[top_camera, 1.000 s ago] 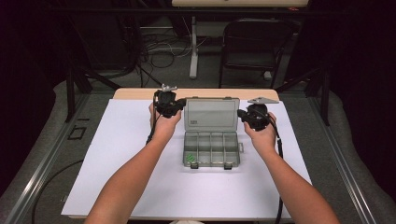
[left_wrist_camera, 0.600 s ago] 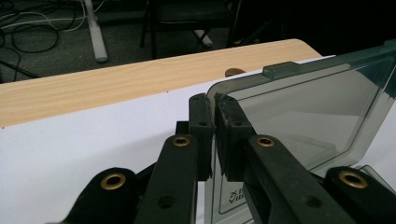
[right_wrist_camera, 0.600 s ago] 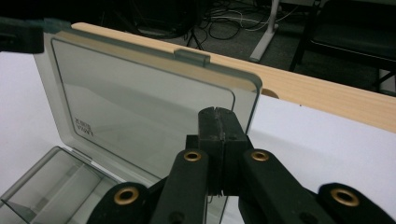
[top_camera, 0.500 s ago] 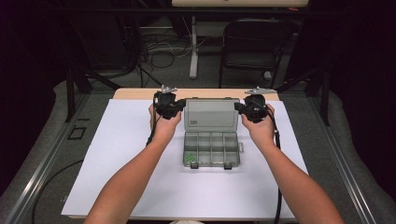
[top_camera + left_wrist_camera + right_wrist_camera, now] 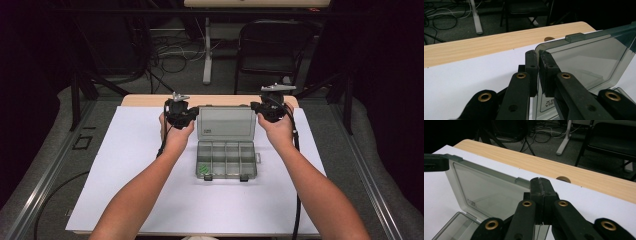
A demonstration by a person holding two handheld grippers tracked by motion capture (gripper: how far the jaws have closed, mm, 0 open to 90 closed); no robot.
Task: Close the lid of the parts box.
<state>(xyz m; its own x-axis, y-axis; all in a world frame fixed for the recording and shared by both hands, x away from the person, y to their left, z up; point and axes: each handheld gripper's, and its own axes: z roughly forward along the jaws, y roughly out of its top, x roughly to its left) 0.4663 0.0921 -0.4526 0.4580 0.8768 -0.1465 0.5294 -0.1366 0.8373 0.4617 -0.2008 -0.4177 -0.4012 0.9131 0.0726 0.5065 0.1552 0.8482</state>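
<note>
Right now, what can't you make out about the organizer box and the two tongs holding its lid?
- Green item in the organizer box, high view: too small to identify.
- Lid label, left gripper view: cut off by the bottom edge and the left tongs.
- Lid edge inside the right tongs, right gripper view: hidden by the closed jaws.
- Box tray, both gripper views: mostly cut off below.

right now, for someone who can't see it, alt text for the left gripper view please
The left gripper has its two black jaws closed on the side edge of a clear smoky plastic box lid, which stands raised over a white sheet. Behind the sheet runs the wooden table edge, then a dark floor with cables.
</note>
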